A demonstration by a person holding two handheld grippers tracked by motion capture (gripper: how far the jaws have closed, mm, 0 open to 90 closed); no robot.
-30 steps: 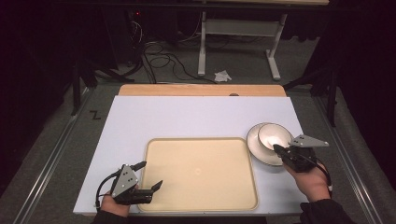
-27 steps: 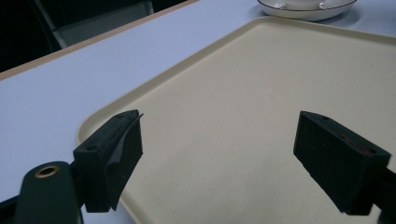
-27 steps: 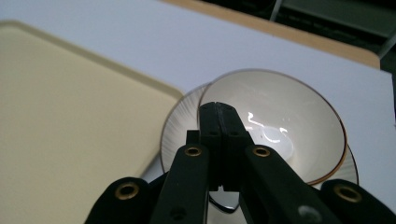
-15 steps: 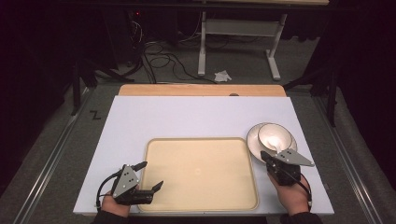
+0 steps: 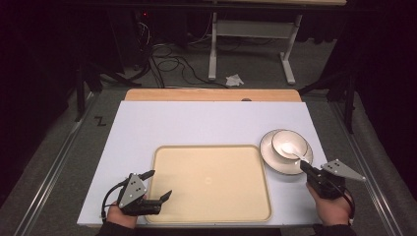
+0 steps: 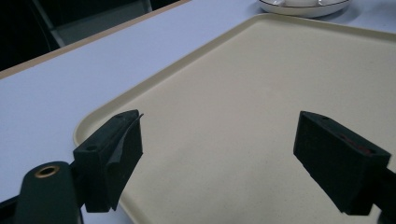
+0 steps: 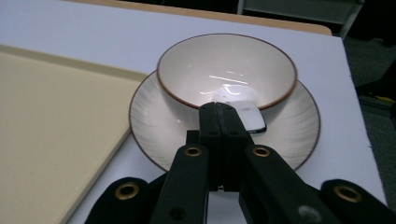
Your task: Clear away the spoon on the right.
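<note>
A white bowl (image 5: pixel 286 145) stands on a white plate (image 5: pixel 273 162) right of the beige tray (image 5: pixel 211 206). A white spoon (image 5: pixel 298 154) leans in the bowl, its handle end (image 7: pixel 251 117) out over the rim toward me. My right gripper (image 5: pixel 302 165) is shut, with its tips (image 7: pixel 219 108) just in front of the bowl and beside that handle end; I cannot tell whether they touch it. My left gripper (image 5: pixel 157 184) hangs open over the tray's near left corner, with nothing between its jaws (image 6: pixel 224 163).
The tray lies on a pale board (image 5: pixel 196 123) with a wooden strip (image 5: pixel 211 95) along its far edge. Beyond the table are cables and a desk frame (image 5: pixel 251 49) on the floor. Metal rails (image 5: pixel 54 167) run along both sides.
The right gripper slid left along the plate's near edge, then back right and nearer to me. The left gripper kept still.
</note>
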